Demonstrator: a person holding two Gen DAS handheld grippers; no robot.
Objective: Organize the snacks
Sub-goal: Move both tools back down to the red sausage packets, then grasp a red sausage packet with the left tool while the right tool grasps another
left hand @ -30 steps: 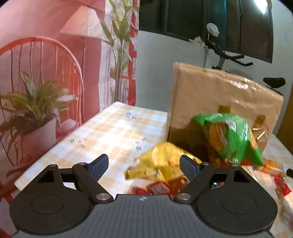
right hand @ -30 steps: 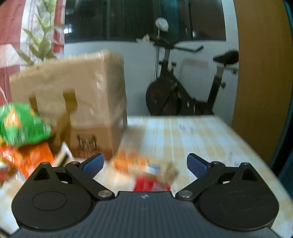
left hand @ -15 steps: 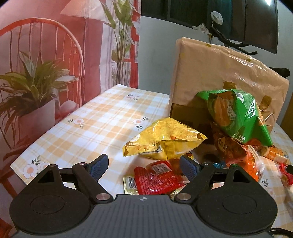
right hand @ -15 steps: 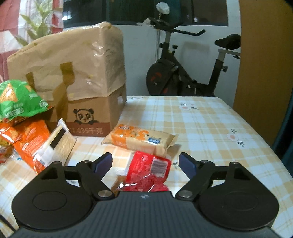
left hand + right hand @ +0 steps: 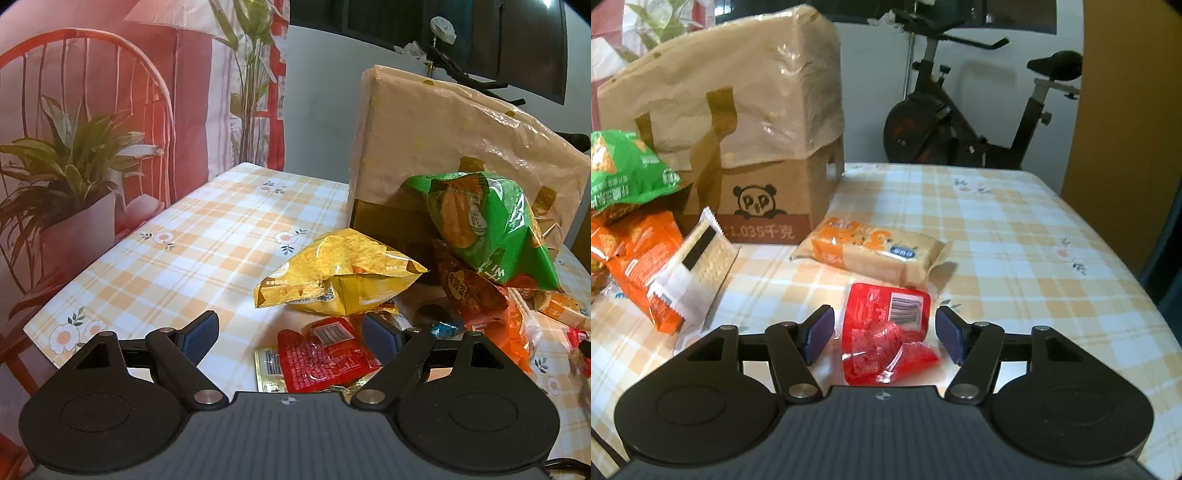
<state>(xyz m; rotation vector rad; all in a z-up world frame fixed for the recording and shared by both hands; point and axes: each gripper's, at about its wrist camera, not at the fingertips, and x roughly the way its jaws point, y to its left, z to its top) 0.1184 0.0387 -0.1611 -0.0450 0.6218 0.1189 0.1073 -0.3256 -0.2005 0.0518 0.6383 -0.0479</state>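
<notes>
Right gripper (image 5: 884,339) has dropped in, jaws spread astride red packet (image 5: 886,332) in front of the paper bag (image 5: 738,110); left gripper (image 5: 290,338) spread too, pick looks imminent.

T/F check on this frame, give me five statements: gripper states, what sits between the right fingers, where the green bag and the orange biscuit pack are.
1. The right hand-held gripper is open, with a red packet lying between its fingers. True.
2. The left hand-held gripper is shut on the yellow chip bag. False: it is open and holds nothing; the yellow bag lies on the table beyond it.
3. The green snack bag rests on top of the snack pile in front of the paper-covered cardboard box. True.
4. The orange biscuit pack stands upright inside the box. False: it lies flat on the checked tablecloth beside the box.
5. An exercise bike stands behind the table. True.
</notes>
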